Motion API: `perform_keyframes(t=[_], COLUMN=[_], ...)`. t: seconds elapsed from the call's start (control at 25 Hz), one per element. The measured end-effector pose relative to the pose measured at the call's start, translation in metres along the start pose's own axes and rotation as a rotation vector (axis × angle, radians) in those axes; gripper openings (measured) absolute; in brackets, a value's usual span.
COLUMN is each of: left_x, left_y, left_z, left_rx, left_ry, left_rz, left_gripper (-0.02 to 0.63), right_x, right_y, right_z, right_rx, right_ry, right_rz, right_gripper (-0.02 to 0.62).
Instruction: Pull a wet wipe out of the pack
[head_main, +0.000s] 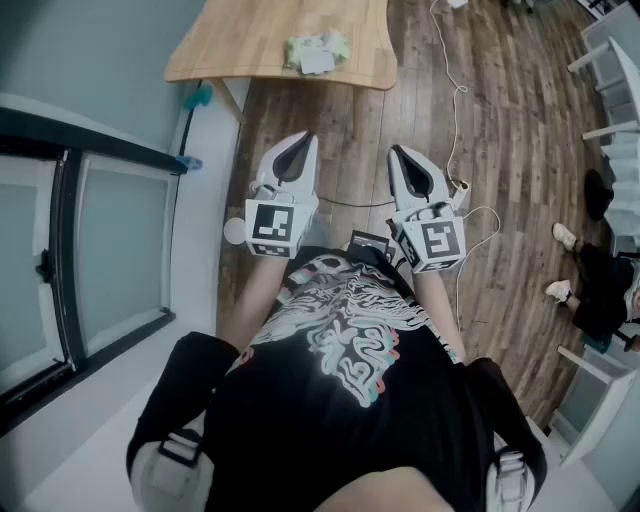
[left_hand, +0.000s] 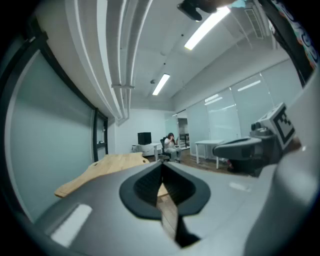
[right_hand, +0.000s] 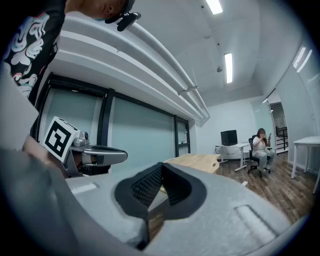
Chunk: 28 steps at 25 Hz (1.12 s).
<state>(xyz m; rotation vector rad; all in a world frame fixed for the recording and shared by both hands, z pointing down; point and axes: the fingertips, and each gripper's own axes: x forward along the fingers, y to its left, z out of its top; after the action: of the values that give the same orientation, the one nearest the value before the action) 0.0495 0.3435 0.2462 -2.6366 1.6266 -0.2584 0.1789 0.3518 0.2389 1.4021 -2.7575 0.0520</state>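
view from above: a person in a black t-shirt with a pale swirling print (head_main: 350, 340) holds two white-and-grey grippers out level, side by side and a little apart, over a dark wood plank floor (head_main: 510, 150). the left gripper (head_main: 304, 138) has its jaws pressed together with nothing between them. the right gripper (head_main: 398, 152) is closed and empty too. well ahead of both, a pale green wet wipe pack with a white flap (head_main: 318, 52) lies on a light wooden table with rounded corners (head_main: 240, 45), near the table's closer edge. neither gripper touches it. a thin white cable (head_main: 464, 90) trails over the floor right of the table.
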Motion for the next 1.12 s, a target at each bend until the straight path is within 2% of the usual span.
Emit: perform_keyframes(t=[0.88, 1.12], left_x=[-0.013, -0.005], left_y=[-0.006, 0.003], left_z=[-0.001, -0.004], left_rx=[0.013, -0.020], left_ry=[0.006, 0.016], left_rz=[0.007, -0.015], left_gripper=[-0.012, -0.012], right_x=[-0.015, -0.003], right_y=[0.005, -0.002], right_z=[0.002, -0.003], right_rx=[-0.002, 0.005], right_ry=[-0.026, -0.014], right_rz=[0.007, 0.001], right_gripper=[0.000, 0.000])
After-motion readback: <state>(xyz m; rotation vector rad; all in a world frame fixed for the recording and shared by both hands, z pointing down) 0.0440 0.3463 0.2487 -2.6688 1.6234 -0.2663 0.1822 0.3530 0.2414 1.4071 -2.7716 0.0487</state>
